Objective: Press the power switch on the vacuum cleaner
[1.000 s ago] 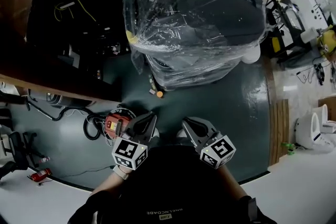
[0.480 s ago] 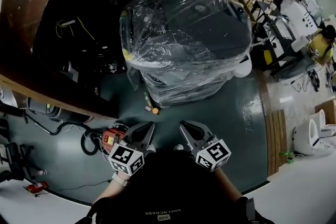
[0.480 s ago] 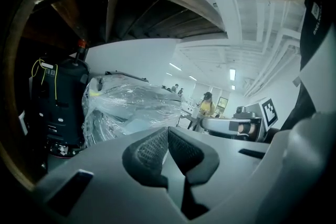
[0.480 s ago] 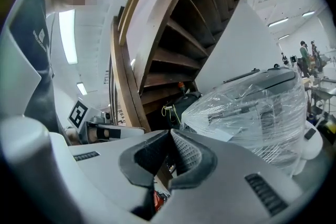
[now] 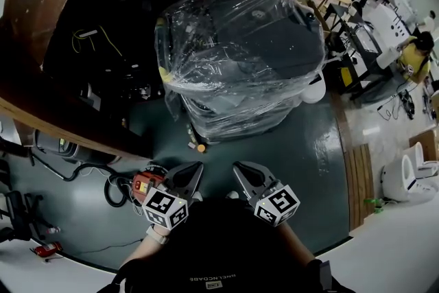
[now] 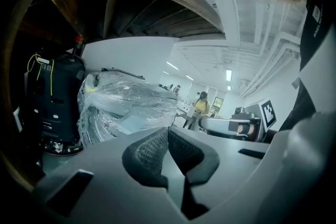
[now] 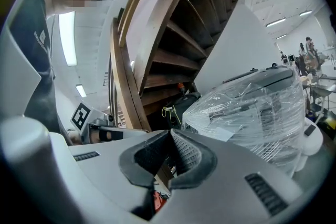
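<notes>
A small red vacuum cleaner [image 5: 145, 182] with a black hose lies on the dark floor at the lower left, partly hidden by my left gripper [image 5: 197, 166]. A sliver of its red body [image 7: 157, 201] shows under the jaws in the right gripper view. Both grippers are held close to the person's body, above the floor and apart from the vacuum. The left gripper [image 6: 168, 131] is shut with nothing between its pads. Beside it, my right gripper [image 5: 237, 167] [image 7: 170, 134] is shut and empty too.
A large machine wrapped in clear plastic [image 5: 240, 55] stands straight ahead. A wooden staircase [image 5: 48, 17] rises at the left with black equipment [image 5: 103, 44] under it. Desks and people [image 5: 384, 3] fill the far right. A small red object [image 5: 42, 250] lies at the lower left.
The head view has tilted, so the wrapped machine sits lower in the frame. Both grippers stay shut and have shifted slightly left and up in the picture.
</notes>
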Demonstrator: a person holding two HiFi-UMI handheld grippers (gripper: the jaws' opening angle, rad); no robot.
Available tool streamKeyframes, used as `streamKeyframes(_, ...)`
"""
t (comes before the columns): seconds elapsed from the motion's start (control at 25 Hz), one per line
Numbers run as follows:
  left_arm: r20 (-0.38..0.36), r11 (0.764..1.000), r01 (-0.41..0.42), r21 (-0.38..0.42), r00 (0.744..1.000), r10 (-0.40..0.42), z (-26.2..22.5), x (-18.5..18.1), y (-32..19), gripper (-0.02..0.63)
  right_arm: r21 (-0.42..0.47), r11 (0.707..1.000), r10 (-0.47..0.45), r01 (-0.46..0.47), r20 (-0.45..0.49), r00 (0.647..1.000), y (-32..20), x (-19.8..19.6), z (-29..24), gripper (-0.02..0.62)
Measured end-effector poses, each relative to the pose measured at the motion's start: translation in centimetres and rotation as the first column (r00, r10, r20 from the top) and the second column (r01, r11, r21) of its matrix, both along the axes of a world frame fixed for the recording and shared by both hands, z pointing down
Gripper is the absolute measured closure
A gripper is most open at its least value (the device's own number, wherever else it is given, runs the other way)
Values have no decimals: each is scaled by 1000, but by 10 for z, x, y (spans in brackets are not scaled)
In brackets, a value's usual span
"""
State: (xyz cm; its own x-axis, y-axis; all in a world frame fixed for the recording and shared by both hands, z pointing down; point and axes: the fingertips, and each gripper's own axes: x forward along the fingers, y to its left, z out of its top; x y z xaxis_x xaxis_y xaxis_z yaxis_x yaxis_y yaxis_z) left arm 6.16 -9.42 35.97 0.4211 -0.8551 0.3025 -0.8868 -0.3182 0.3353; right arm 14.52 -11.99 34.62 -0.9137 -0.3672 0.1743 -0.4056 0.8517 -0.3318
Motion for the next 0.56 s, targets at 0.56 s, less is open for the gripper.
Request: streamKeyframes(0.56, -14, 999, -43, -33, 999, 43, 11, 4, 5, 591, -82, 995, 48, -49, -19, 999, 9, 6, 0, 568)
